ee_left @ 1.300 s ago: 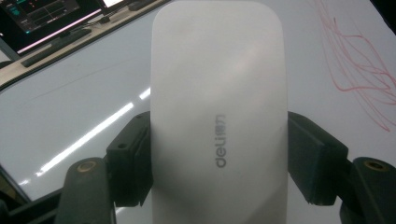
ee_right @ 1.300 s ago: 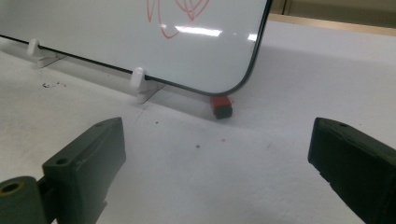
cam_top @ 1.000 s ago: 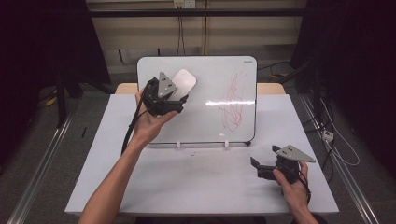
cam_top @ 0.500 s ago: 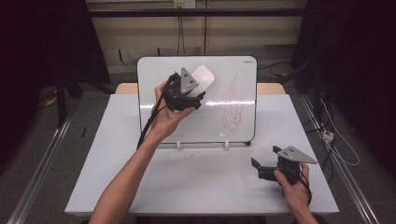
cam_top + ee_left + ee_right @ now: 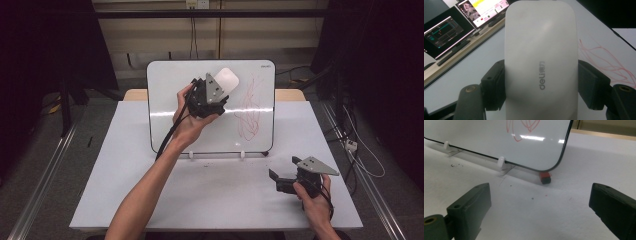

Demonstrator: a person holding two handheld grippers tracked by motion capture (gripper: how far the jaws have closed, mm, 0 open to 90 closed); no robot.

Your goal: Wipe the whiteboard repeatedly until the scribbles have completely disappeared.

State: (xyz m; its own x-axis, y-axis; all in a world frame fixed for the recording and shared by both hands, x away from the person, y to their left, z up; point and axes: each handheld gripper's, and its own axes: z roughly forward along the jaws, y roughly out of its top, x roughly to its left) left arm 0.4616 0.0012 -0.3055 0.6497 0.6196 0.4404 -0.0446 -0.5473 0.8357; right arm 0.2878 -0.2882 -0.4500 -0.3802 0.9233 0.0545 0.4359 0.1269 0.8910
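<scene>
Right in the middle sits a big white table (image 5: 215, 200) with a white cloth on it. Standing up on the table is a whiteboard (image 5: 175, 100), tilted back on small white feet (image 5: 502, 161). Red scribbles (image 5: 250, 112) are drawn on the right part of the board.

Up at the board, the left gripper (image 5: 220, 92) is held in the person's left hand (image 5: 192, 122). Its two black jaws squeeze a white eraser (image 5: 541, 62) from both sides. The eraser is up near the top of the board, just left of the red scribbles. It has the word "deli" on its back.

Down low on the right, the right gripper (image 5: 274, 181) rests near the table's front edge, held by the right hand (image 5: 315, 197). Its jaws are spread wide apart with nothing between them.

A tiny red and black block (image 5: 545, 177) lies on the table, under the board's bottom corner.
</scene>
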